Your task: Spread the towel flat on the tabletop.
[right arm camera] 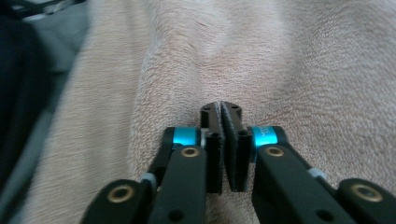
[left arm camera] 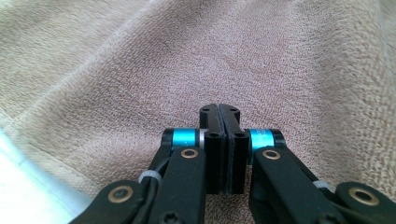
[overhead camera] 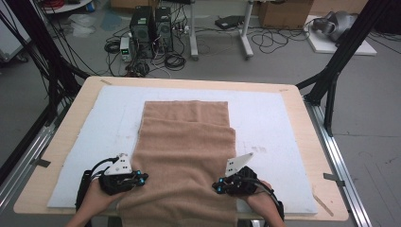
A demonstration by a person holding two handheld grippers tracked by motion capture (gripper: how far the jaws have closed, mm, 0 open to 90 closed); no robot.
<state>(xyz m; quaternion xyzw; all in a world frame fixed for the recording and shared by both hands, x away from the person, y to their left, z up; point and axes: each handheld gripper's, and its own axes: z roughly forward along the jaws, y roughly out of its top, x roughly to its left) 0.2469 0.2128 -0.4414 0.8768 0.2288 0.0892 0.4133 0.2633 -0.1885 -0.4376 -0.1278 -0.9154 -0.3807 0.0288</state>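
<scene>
High view: the tan towel (overhead camera: 184,156) lies lengthwise on the white mat (overhead camera: 85,142) of the bench (overhead camera: 61,142), long axis running away from the person, near end draped over the bench's front edge. The left gripper (overhead camera: 142,178) sits at its left edge and the right gripper (overhead camera: 216,185) at its right (about level with each other), both clenched; whether cloth is pinched I cannot tell. Any fold would likely go forward, along that axis.
</scene>
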